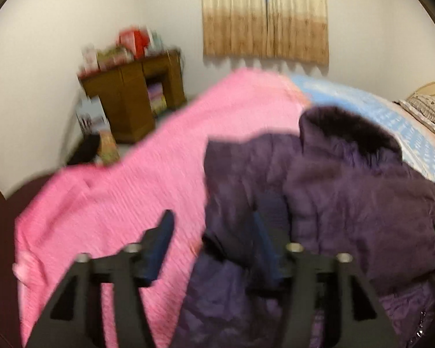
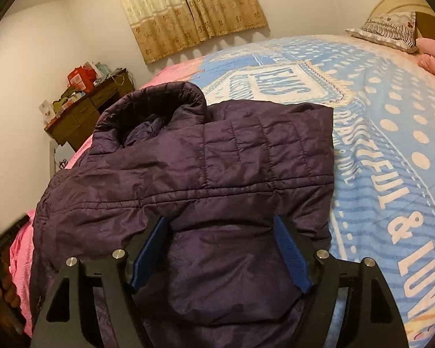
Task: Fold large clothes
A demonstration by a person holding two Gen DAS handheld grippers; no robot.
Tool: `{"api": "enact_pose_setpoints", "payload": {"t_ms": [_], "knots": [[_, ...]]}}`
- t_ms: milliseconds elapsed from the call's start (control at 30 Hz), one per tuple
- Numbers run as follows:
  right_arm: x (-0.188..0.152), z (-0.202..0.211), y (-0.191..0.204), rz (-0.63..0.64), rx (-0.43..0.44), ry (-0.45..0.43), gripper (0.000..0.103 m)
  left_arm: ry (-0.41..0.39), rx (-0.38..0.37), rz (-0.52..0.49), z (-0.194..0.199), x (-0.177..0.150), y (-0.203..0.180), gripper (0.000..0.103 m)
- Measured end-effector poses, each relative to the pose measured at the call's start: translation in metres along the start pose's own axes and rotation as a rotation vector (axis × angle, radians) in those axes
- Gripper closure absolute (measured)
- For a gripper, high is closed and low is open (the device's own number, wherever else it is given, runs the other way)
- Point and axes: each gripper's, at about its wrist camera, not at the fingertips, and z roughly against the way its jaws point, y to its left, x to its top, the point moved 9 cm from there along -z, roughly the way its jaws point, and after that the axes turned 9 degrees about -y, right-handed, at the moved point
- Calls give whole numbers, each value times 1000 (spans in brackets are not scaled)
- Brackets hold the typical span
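Lying bunched on the blue printed bedsheet point(image 2: 391, 145), the dark purple quilted padded jacket point(image 2: 217, 156) shows creases; right gripper point(image 2: 220, 229) and left gripper point(image 1: 214, 223) both spread, grasping nothing.

The jacket point(image 2: 188, 179) lies on the bed point(image 2: 391, 145), across the line where the blanket point(image 1: 130, 188) meets the printed sheet point(image 2: 377, 110): blanket left of the jacket, sheet right of it and behind it. The jacket's collar point(image 2: 159, 107) points away from the cameras, toward the curtain point(image 2: 188, 8) on the wall behind the bed. Far right of the jacket, at the bed's head, rests a pillow point(image 2: 388, 29). Left of the jacket, beyond the bed's edge, a desk point(image 2: 87, 110) stands against the wall with boxes point(image 2: 81, 78) on top.
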Motion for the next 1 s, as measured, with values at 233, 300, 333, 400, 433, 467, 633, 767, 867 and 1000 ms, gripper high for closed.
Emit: {"api": "enact_pose_setpoints", "payload": {"t_ms": [233,300,333,400,433,467,633,767,867,1000], "knots": [[75,28,32,66,99,-65,26,-98,-148,-84,-17,80,-42,10],[97,15,38,85,97,-52,26,-54,-186,-97,-46,87,-64,10],[110,2,42,110,90,-42,26,-32,-188,-107,-62,91,-74,10],[124,-26,47,154,71,-7,26,36,-185,-131,-97,89,-92,11],[128,-38,49,164,68,13,26,67,-189,-144,-112,87,-102,11],[133,-59,50,176,57,38,26,106,-185,-158,-134,85,-111,11],[139,-124,57,252,7,98,29,210,-198,-108,-186,73,-127,11],[132,-168,55,293,-29,180,82,261,-193,-141,-208,61,-146,18],[130,-174,54,296,-34,173,91,255,-262,-161,-202,64,-163,78],[142,-144,60,318,-12,73,92,177,-322,-118,-162,83,-168,92]]}}
